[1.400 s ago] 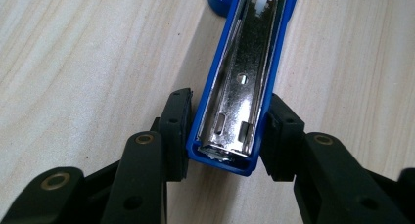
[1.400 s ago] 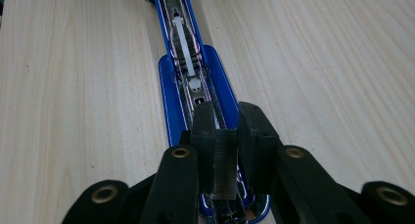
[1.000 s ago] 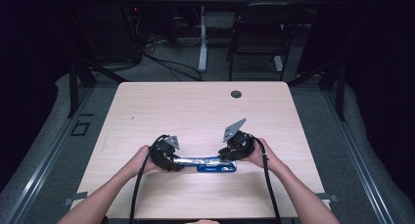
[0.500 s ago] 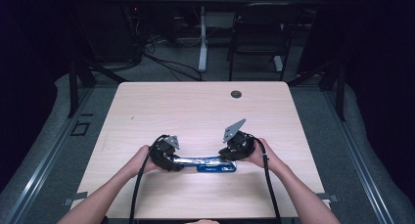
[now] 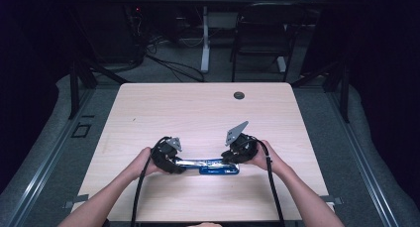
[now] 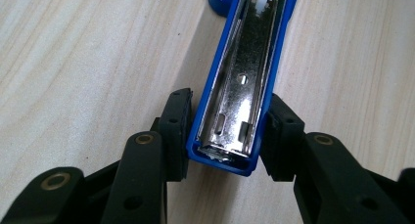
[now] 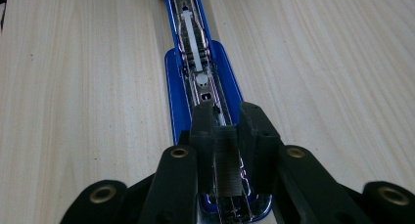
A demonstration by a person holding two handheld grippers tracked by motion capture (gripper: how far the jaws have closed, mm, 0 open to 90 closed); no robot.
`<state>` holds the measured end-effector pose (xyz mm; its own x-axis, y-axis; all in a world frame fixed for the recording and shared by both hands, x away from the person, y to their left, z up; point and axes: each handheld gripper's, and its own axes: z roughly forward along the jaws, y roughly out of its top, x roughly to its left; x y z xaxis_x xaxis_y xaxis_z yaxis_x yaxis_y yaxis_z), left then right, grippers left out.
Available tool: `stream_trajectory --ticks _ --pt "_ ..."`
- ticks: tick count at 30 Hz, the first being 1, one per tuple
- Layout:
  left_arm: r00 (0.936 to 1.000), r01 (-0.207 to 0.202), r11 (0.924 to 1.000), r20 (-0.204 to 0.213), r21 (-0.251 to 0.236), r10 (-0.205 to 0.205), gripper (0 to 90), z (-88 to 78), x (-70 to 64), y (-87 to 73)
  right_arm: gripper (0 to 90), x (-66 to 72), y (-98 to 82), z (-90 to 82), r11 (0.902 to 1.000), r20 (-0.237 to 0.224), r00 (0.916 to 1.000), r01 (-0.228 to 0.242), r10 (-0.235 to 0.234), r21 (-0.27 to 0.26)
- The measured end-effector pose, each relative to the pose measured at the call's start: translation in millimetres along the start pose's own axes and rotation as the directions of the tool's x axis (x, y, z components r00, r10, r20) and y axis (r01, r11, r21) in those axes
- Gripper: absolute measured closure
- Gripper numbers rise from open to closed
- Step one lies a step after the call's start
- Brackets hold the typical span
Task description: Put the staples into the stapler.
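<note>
Two tools meet at an opened blue stapler (image 5: 210,166) lying near the surface's (image 5: 198,113) front edge, about midway along it. Left tool (image 6: 227,136) clamps the blue top arm's end between its pads. Right tool (image 7: 227,155) pinches a strip of staples (image 7: 227,168) over the stapler's metal channel.

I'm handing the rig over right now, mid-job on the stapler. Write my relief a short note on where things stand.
Left gripper: shut on the blue arm at one end of the opened stapler, pads on both its sides.
Right gripper: shut on a strip of staples, held over the metal channel at the stapler's other end.
The stapler lies flat near the front edge of the table.
Done: stapler opened and steadied.
Left: seat the strip in the channel, release, close the stapler.
</note>
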<state>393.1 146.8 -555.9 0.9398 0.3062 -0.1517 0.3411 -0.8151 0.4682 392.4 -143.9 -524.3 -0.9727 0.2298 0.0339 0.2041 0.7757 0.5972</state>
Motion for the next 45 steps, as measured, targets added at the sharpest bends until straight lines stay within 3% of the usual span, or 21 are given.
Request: stream_trajectory --ticks 22,36,45 --pt "1.0 -0.001 1.0 0.005 -0.002 0.001 60.8 0.0 0.1 0.2 76.7 0.3 -1.5 2.2 0.9994 -0.004 0.9998 0.02 -0.02 0.028" --pt "1.0 -0.002 1.0 0.003 -0.004 0.002 60.8 -0.3 0.1 0.1 74.3 -1.5 -3.8 1.5 0.9984 -0.008 0.9999 0.011 -0.01 0.056" --pt "1.0 -0.006 1.0 0.001 -0.002 0.006 60.7 -0.6 0.1 0.3 71.9 -2.9 -5.3 -0.7 0.9991 -0.01 0.9999 -0.01 0.01 0.042"
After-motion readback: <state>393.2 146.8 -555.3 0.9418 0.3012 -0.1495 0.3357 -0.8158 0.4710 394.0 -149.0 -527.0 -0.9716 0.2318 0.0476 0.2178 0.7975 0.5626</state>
